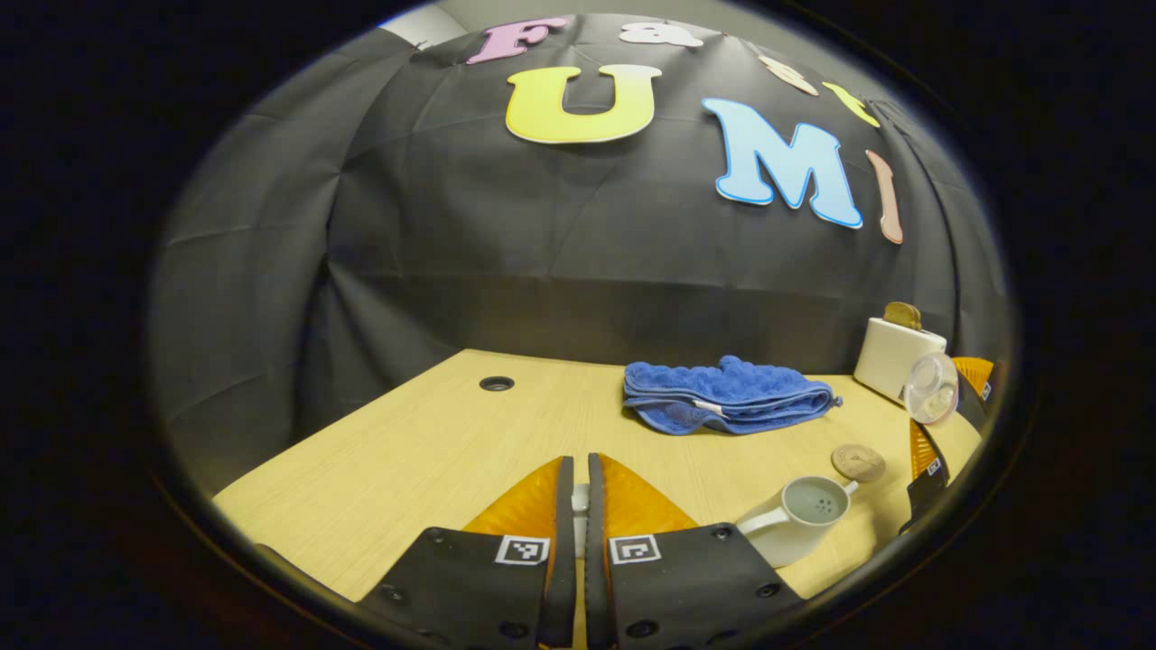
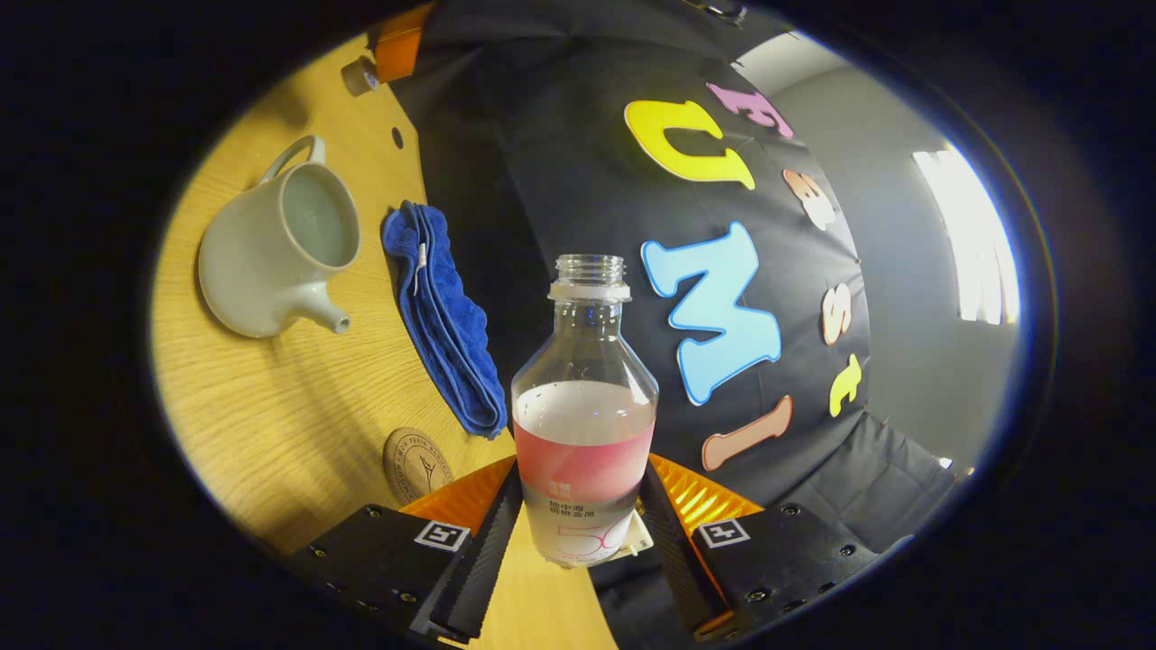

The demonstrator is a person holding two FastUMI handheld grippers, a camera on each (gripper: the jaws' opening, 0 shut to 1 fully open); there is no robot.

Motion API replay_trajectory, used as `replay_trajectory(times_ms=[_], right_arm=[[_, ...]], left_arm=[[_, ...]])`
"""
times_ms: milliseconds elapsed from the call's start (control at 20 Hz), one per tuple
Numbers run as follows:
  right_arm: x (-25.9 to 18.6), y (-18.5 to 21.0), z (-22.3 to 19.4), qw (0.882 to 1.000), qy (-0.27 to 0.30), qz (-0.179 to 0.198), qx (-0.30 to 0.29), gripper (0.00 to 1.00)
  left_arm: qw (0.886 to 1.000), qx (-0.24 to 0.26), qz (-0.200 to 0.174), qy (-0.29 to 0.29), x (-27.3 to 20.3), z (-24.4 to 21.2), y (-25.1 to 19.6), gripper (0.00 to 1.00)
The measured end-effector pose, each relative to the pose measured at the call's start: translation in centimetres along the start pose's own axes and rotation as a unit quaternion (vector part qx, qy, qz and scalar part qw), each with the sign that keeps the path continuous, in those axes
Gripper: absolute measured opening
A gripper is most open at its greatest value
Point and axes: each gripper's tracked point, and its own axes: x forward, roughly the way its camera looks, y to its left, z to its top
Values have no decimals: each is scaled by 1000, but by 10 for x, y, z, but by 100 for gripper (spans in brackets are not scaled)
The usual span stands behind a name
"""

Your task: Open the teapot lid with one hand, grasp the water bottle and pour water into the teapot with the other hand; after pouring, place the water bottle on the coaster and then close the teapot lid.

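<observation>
In the right gripper view my right gripper (image 2: 582,519) is shut on a clear, uncapped water bottle (image 2: 584,406) with a pink label, roughly half full. It is held off the table and tilted relative to it. The pale teapot (image 2: 280,244) stands lidless to the left, with the round brown coaster (image 2: 417,465) nearer me. In the left gripper view my left gripper (image 1: 579,506) is shut on a small white piece, the teapot lid (image 1: 579,510), mostly hidden by the fingers. The open teapot (image 1: 795,519) sits lower right, the coaster (image 1: 858,462) behind it. The bottle (image 1: 930,388) hangs at far right, seen end-on.
A folded blue towel (image 1: 722,397) lies mid-table behind the teapot, and it is also in the right gripper view (image 2: 442,316). A white toaster (image 1: 894,357) with bread stands at the back right. The wooden table (image 1: 406,451) has a cable hole (image 1: 496,383) at its back left.
</observation>
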Motion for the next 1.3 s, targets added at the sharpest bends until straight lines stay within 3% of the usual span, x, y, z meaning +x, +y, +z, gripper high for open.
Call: replay_trajectory(times_ms=[400, 800, 1300], right_arm=[[-12, 3, 24, 993, -58, -8, -105, 77], [-6, 4, 32, 978, -91, -9, -190, 77], [-8, 0, 40, 966, -114, -27, -231, 77]], left_arm=[[1000, -1, -4, 2, -1, 0, -1, 11], [1000, -2, -7, 4, -2, -1, -1, 11], [1000, -2, -10, 9, -1, -3, -3, 11]])
